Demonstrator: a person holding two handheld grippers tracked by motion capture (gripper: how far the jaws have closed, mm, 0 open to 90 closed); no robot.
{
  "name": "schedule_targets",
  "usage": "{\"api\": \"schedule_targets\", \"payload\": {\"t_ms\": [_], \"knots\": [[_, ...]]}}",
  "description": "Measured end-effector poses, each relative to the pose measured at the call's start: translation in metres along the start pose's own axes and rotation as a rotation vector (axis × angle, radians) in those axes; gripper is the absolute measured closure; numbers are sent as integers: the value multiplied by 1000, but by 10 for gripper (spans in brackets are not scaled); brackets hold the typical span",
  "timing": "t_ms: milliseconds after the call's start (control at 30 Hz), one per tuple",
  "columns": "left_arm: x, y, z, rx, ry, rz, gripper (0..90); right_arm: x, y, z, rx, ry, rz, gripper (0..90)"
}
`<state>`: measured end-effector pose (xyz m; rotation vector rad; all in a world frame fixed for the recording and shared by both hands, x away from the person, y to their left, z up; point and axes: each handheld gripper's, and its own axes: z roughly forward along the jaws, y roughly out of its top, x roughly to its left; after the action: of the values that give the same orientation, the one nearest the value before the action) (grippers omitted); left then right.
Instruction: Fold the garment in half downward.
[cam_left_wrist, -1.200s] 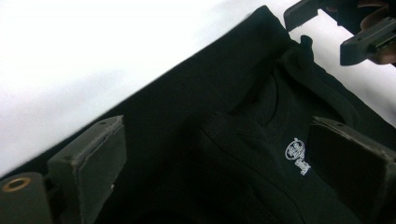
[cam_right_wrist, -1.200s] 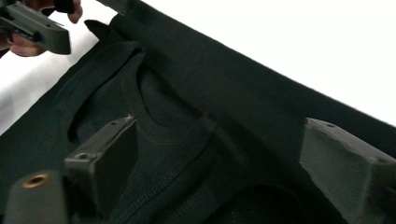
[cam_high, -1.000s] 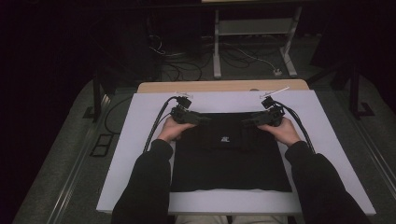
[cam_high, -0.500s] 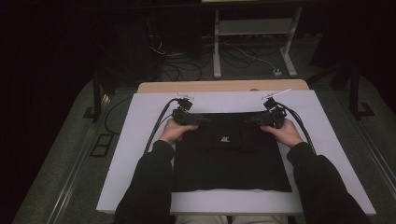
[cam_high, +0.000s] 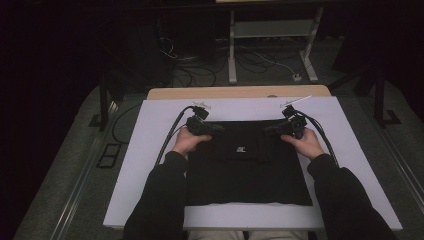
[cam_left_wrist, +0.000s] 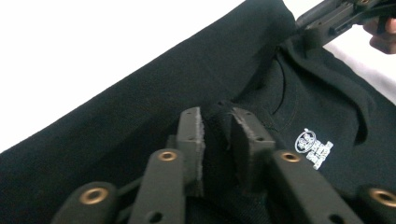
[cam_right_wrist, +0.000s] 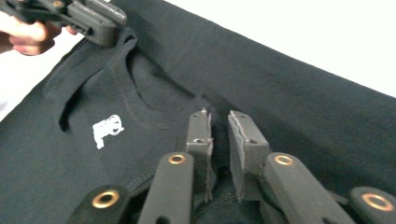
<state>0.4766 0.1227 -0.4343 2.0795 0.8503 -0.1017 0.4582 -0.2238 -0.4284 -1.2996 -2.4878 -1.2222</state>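
Observation:
A black garment (cam_high: 245, 170) with a small white logo (cam_high: 241, 149) lies flat on the white table top (cam_high: 150, 165). My left gripper (cam_high: 220, 129) is at its far left edge and my right gripper (cam_high: 267, 131) at its far right edge, both pointing inward. In the left gripper view, the left gripper (cam_left_wrist: 217, 116) has just been closing, and a ridge of the garment (cam_left_wrist: 140, 107) is pinched between its pads. In the right gripper view, the right gripper (cam_right_wrist: 217, 116) has likewise just been closing on a fold of the garment (cam_right_wrist: 303, 107).
A wooden desk edge (cam_high: 240, 92) runs behind the white top. Beyond it the floor holds cables (cam_high: 250, 60) and a metal stand (cam_high: 270, 35). Bare white surface lies left, right and in front of the garment.
Both hands have stayed where they were at the garment's far edge. The jaws of both grippers have drawn together on the fabric.

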Motion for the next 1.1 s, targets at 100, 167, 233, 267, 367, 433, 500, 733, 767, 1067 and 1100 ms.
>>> {"api": "schedule_targets", "payload": {"t_ms": [100, 167, 233, 267, 367, 433, 500, 733, 767, 1067, 1100], "knots": [[1, 0, -2, -3, -6, -16, 856, 2, -1, 0, 4, 9, -12, 827], [0, 0, -3, -12, -18, -34, 870, 4, -2, -2, -10, -1, -22, 830], [-1, 0, -5, -25, -26, -32, 874, 5, -3, -4, -25, -4, -31, 831], [-3, 1, -6, -38, -28, -35, 875, 6, -4, -5, -32, -5, -34, 832], [-6, 3, -11, -62, -43, -33, 879, 9, -5, -11, -56, 4, -40, 835], [-9, 4, -13, -68, -46, -26, 880, 10, -5, -14, -62, 2, -48, 837], [-11, 5, -15, -77, -51, -26, 881, 12, -6, -16, -68, -3, -52, 840], [-17, 6, -23, -91, -49, -17, 882, 15, -8, -26, -103, 2, -53, 841], [-17, 5, -24, -93, -47, -11, 882, 15, -8, -27, -107, 6, -46, 841], [-22, 0, -41, -134, -47, -22, 883, 21, -12, -39, -141, 34, -17, 841], [-23, -1, -43, -141, -48, -22, 883, 21, -13, -41, -144, 41, -15, 841]]}}
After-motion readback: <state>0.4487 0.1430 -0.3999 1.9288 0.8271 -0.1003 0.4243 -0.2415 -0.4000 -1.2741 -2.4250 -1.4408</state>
